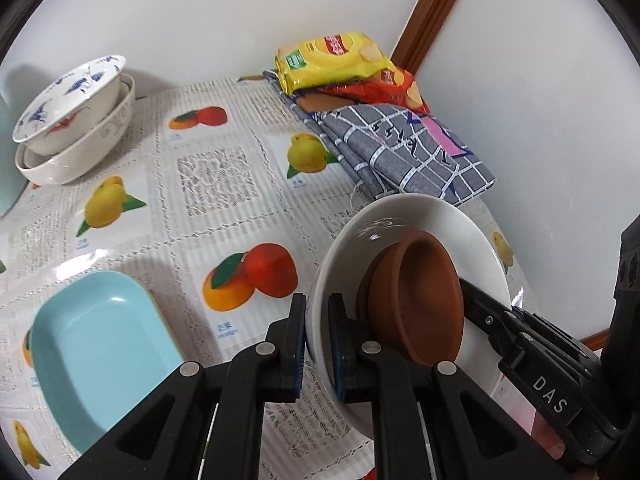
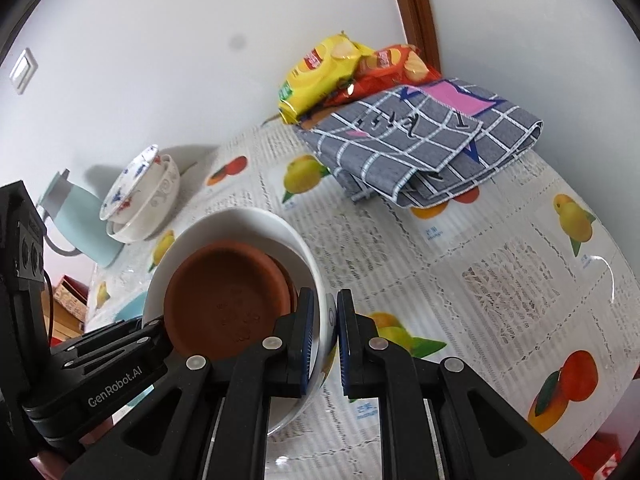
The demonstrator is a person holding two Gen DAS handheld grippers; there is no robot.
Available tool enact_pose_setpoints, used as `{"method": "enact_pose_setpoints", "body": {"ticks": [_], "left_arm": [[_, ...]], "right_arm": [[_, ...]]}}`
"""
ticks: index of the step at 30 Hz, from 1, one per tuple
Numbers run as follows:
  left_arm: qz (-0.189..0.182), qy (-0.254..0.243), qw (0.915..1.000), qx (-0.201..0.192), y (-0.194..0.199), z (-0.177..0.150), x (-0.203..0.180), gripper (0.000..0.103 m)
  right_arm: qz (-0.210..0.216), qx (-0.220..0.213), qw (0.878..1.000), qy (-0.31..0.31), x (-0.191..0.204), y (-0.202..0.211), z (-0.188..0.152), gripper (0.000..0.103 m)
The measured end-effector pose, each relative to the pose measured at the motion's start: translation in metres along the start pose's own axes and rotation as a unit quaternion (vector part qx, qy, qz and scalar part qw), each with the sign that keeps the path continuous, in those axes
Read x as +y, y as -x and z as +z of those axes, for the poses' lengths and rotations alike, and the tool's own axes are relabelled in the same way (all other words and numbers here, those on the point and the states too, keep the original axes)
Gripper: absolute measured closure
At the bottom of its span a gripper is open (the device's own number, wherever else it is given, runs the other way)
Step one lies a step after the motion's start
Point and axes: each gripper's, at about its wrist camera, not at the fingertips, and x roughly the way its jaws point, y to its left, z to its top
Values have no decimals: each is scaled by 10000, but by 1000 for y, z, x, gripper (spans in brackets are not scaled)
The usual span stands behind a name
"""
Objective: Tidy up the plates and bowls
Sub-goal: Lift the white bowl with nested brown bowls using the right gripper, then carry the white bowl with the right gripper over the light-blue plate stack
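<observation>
The left hand-held gripper (image 1: 317, 344) is clenched on the near rim of a white bowl (image 1: 404, 216), one finger outside the wall and one inside, and the right hand-held gripper (image 2: 325, 340) is clamped the same way on the opposite rim, so the bowl hangs tilted between the two above the counter (image 1: 224, 184). Inside the white bowl lie two brown clay saucers (image 1: 420, 292), nested and leaning against its inner wall. Under them the counter carries a cloth printed with fruit pictures. Near the front left edge of the counter, in the left wrist view, sits a light blue rectangular dish (image 1: 100, 344). At the far left corner, against the wall, stands a stack of white bowls (image 1: 72, 156) with a blue-and-red patterned bowl (image 1: 68, 100) on top, tipped to one side; the right wrist view shows a pale blue jug (image 2: 76, 216) just beside that stack. Toward the far right corner lies a folded grey checked cloth (image 1: 404, 152), and behind it, partly resting on it, a yellow snack bag (image 1: 332, 60) and a red snack bag (image 1: 384, 88)
</observation>
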Motion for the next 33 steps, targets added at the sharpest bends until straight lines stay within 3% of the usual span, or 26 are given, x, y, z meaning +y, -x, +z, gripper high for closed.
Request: {"method": "enact_pose_setpoints", "body": {"ticks": [14, 33], "left_arm": [[117, 69, 9995, -281, 39, -2, 14, 92], [169, 204, 9989, -389, 60, -10, 43, 92]], "right_arm": [[157, -193, 9996, 127, 28, 20, -1, 92], [246, -196, 9992, 260, 60, 21, -11, 92]]}}
